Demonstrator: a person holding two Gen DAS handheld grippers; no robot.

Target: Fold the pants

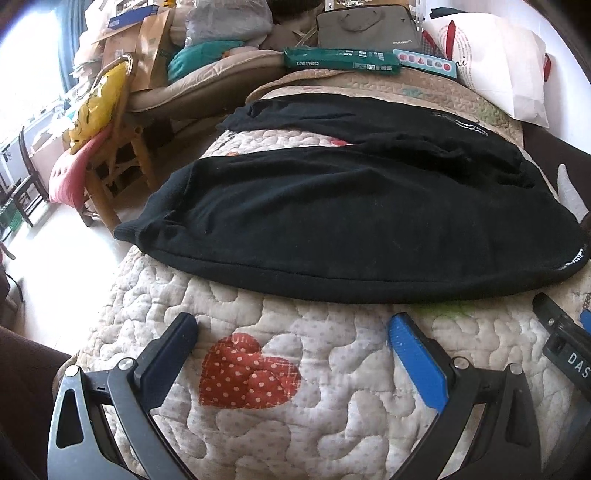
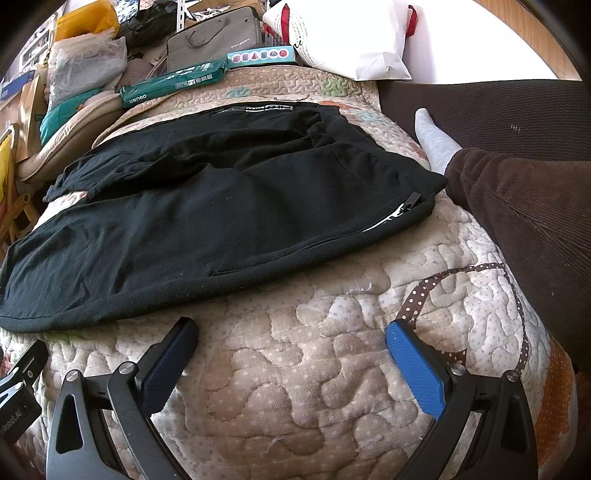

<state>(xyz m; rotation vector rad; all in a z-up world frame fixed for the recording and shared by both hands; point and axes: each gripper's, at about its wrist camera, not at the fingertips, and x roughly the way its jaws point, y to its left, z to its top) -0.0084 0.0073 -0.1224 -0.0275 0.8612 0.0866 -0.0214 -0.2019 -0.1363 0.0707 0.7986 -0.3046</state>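
Black pants lie spread flat on a quilted bed cover, legs pointing left and waistband to the right. They also show in the right wrist view, with a zip pocket near the waist. My left gripper is open and empty, just short of the near leg's edge. My right gripper is open and empty, near the hip edge of the pants. Part of the right gripper shows at the right edge of the left wrist view.
A green box, a grey bag and a white bag crowd the far side of the bed. A wooden chair with a yellow bag stands at the left. A person's leg in brown trousers and grey sock lies at the right.
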